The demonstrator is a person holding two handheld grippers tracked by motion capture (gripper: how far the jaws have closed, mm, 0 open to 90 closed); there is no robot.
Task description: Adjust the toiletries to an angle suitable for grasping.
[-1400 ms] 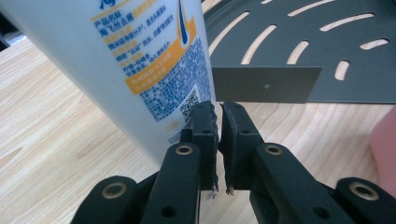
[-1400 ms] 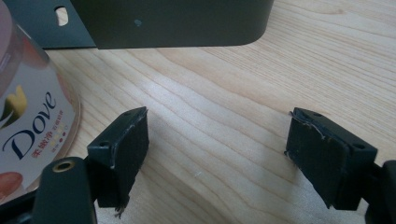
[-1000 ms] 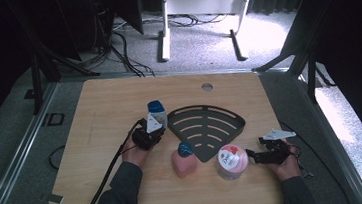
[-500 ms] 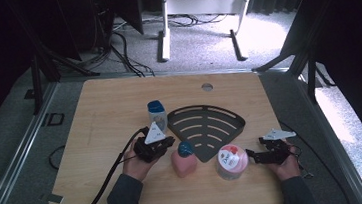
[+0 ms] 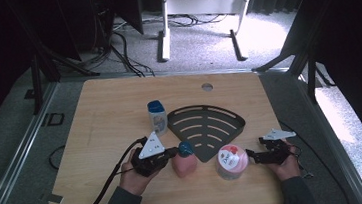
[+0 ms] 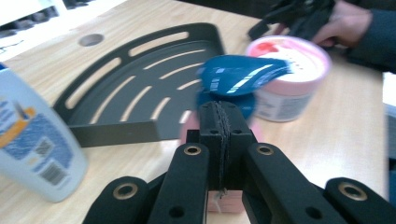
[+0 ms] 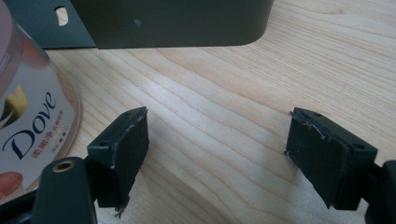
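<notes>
Grippers: two, left [image 5: 170, 154] and right [image 5: 252, 156]
Bottles: two, white bottle [image 5: 158, 117], pink bottle [image 5: 185, 163]
Jars: one, Dove jar [image 5: 231, 162]
Black racks: one [image 5: 207, 129]
Tables: one [image 5: 100, 120]

Pink bottle [image 5: 184, 165] with a dark blue flip cap [image 6: 240, 77] — upright on the counter [image 5: 100, 120], directly ahead of the left claw [image 5: 173, 153], whose shut jaws meet at the cap. Cap lid tilted — partly raised.

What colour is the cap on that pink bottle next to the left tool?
Dark teal-blue. The cap tops the pink bottle; the left gripper view shows it best.
</notes>
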